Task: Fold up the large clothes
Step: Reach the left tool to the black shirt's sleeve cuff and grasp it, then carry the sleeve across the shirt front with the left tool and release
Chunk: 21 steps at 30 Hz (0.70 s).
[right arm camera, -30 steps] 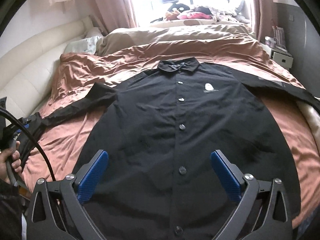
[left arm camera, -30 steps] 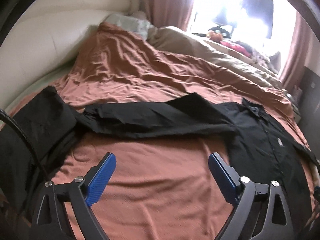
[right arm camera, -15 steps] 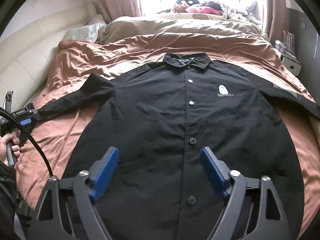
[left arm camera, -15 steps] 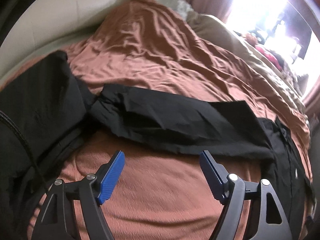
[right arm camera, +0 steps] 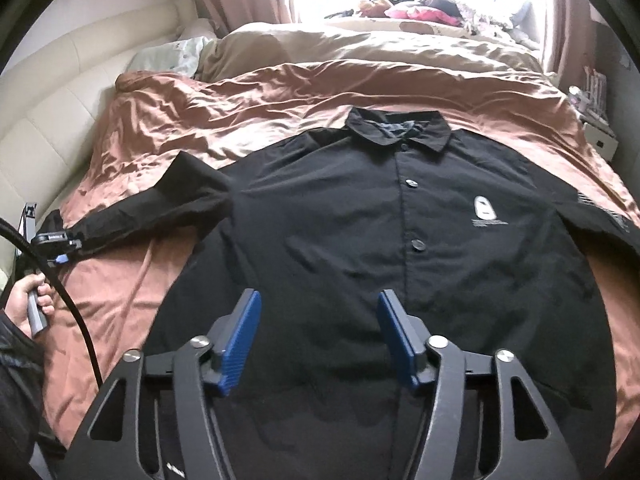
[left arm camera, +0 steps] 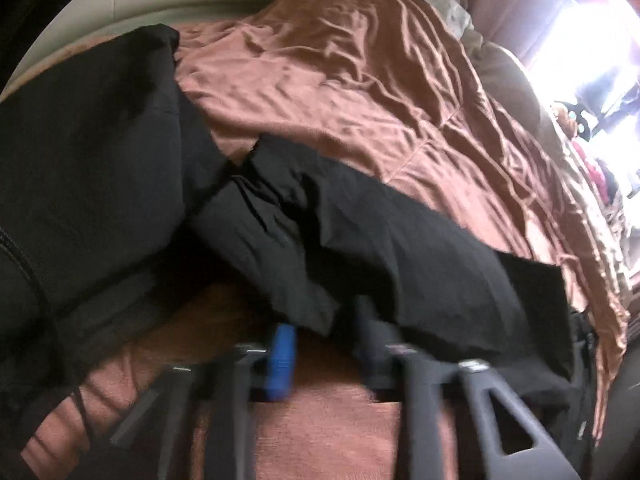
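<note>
A black button-up shirt (right arm camera: 360, 248) lies flat, front up, on the brown bedspread (right arm camera: 200, 120), collar (right arm camera: 400, 128) away from me. Its long left sleeve (left arm camera: 360, 248) stretches out to the side. My left gripper (left arm camera: 320, 328) is closed in on the lower edge of that sleeve near the cuff; the cloth covers the fingertips and the view is blurred. It also shows in the right wrist view (right arm camera: 60, 246) at the sleeve end. My right gripper (right arm camera: 320, 332) is open and empty above the shirt's lower front.
A second black garment (left arm camera: 80, 140) lies left of the sleeve. A beige duvet (right arm camera: 360, 52) and pillows sit at the far end. A cream padded headboard (right arm camera: 60, 100) runs along the left. A nightstand (right arm camera: 596, 132) stands at the right.
My left gripper has moved forward onto the sleeve and its jaws have closed from wide open. My right gripper's jaws have narrowed and it has shifted a little towards the shirt.
</note>
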Motion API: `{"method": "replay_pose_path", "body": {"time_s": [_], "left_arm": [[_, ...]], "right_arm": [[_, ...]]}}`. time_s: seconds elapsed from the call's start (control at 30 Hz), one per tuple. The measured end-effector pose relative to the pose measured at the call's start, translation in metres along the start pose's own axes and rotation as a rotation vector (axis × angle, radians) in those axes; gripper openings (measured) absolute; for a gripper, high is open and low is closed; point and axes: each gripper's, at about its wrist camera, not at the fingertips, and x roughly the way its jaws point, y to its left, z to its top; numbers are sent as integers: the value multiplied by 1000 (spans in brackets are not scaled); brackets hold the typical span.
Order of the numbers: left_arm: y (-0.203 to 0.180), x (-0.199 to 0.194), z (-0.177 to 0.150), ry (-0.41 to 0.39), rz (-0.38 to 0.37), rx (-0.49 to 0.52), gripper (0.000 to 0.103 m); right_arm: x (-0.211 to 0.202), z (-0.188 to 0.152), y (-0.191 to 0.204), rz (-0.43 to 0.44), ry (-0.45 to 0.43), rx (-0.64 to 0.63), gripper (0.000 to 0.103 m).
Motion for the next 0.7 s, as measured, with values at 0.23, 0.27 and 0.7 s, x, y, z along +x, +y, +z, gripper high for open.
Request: {"method": "replay_pose_path", "body": {"time_s": [0.23, 0.27, 0.7], "left_arm": [[-24, -44, 15, -90, -90, 65, 7], [-28, -52, 19, -101, -101, 76, 6], [-117, -154, 63, -252, -301, 276, 4]], "right_arm": [[45, 29, 0, 46, 20, 44, 51], [53, 33, 0, 56, 21, 52, 51], [169, 78, 12, 175, 92, 162, 39]]}}
